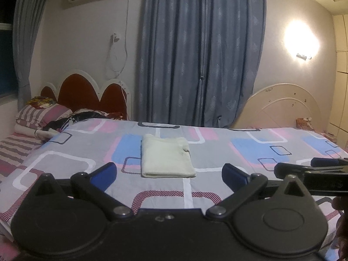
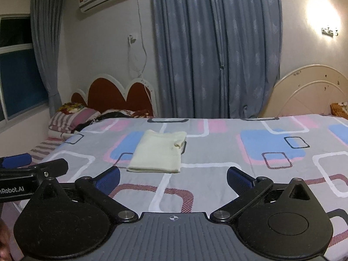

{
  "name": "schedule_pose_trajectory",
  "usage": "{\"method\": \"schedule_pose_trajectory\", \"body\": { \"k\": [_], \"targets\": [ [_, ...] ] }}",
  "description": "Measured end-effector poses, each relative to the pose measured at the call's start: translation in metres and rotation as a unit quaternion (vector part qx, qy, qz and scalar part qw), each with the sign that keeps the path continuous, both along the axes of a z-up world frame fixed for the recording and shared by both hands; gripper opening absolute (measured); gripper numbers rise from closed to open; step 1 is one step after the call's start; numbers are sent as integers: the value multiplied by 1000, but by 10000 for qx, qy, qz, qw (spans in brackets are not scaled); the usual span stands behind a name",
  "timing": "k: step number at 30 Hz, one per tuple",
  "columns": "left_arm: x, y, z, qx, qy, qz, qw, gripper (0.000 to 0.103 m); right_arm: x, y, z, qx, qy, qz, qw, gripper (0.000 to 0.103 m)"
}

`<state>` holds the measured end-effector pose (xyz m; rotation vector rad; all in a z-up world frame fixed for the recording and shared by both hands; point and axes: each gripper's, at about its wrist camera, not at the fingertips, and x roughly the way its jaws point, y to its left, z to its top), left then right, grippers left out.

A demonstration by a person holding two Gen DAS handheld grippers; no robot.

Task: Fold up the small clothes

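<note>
Cream garment (image 1: 166, 155) lies folded flat on the bed (image 1: 217, 152), apart from both grippers. Left gripper (image 1: 169, 173) and right gripper (image 2: 174, 177) spread wide, empty. We judge folding finished; lift clear without snagging.

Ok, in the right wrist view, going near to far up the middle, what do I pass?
Right gripper with blue fingers spread open → folded cream cloth on the patterned bedsheet → grey-blue pleated curtain behind the bed.
</note>
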<state>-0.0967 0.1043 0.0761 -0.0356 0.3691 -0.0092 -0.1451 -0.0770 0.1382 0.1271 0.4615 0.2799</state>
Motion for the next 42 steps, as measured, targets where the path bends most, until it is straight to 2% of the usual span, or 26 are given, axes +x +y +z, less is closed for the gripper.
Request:
{"method": "schedule_pose_trajectory", "body": {
  "k": [17, 42],
  "targets": [
    [2, 1, 0, 26, 1, 5, 10000, 103, -2, -22, 2, 59, -4, -44, 10000, 103],
    [3, 1, -1, 59, -20, 8, 10000, 103, 0, -26, 4, 58, -1, -26, 10000, 103]
  ]
}}
